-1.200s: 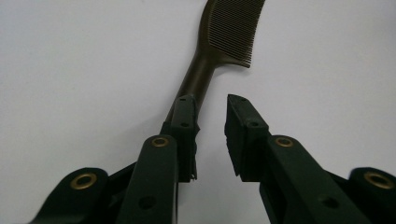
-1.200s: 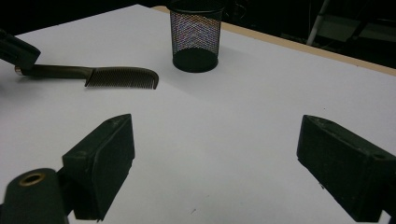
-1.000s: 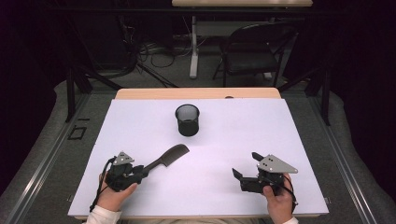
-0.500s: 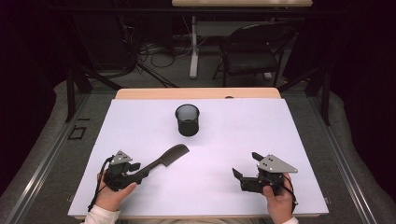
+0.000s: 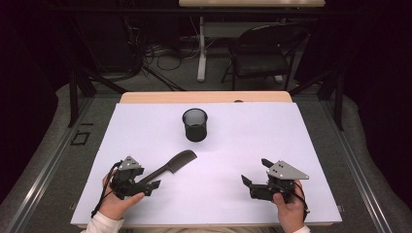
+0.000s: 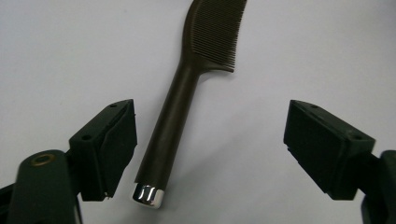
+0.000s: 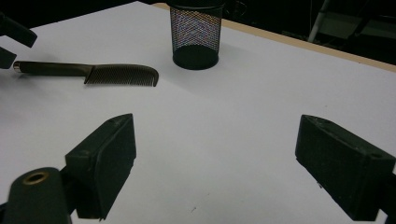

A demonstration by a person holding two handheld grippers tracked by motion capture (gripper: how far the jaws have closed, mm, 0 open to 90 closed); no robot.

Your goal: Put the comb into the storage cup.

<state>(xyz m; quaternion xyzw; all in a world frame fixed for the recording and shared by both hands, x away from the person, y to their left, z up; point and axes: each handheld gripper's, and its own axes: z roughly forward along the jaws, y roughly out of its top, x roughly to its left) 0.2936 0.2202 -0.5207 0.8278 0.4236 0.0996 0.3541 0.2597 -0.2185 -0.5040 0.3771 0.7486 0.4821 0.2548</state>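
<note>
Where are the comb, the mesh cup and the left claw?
comb (image 6: 173, 112), left gripper view, middle of the handle.
mesh cup (image 5: 195, 127), high view, on its outer mesh wall.
left claw (image 6: 210, 149), left gripper view, midway between its open jaws, which have just been opening off the handle.

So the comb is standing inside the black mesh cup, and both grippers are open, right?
Not quite. The comb lies flat on the white table, apart from the mesh cup, as the high view shows. The left gripper, whose jaws have just been opening, and the right gripper are open.
</note>
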